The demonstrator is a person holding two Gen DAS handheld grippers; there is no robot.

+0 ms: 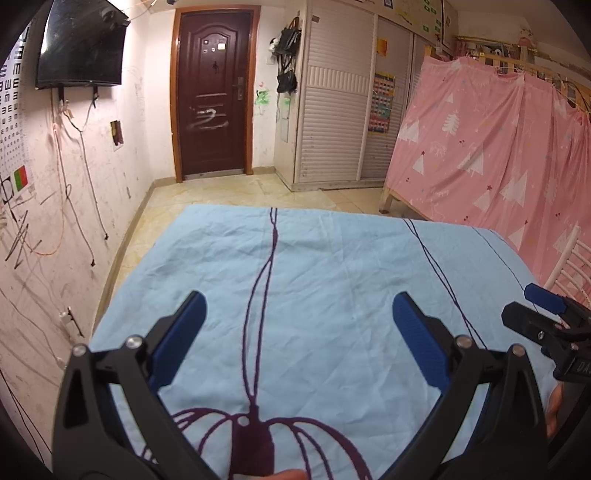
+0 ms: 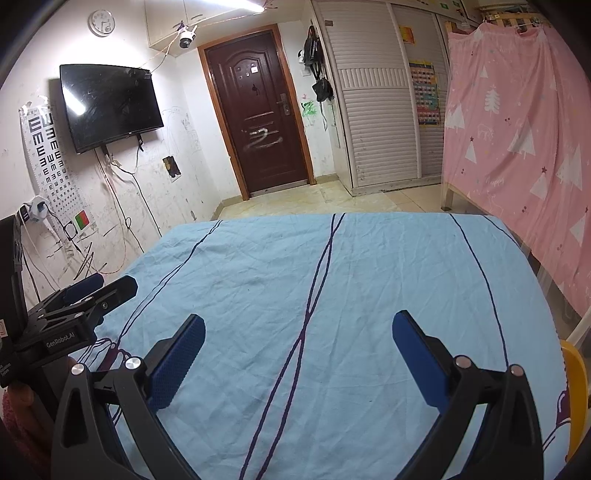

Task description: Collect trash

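I hold the left tool [image 1: 297,306] and right tool [image 2: 298,326] spread apart, empty, above the bed [image 2: 369,266]. Its blue sheet lies bare to the far edge.

I am seeing the television [image 1: 79,44] cropped by the left wrist frame, and my hand [image 1: 554,410] mostly hiding behind the gripper frame.

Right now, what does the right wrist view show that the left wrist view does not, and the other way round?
Only the right wrist view shows the wall clock, the security camera near the ceiling and a yellow object at the bed's right edge. Only the left wrist view shows the purple balloon-like print on the sheet. Both show the blue sheet, the dark door, the TV, the pink curtain and both open tongs; no trash is visible.
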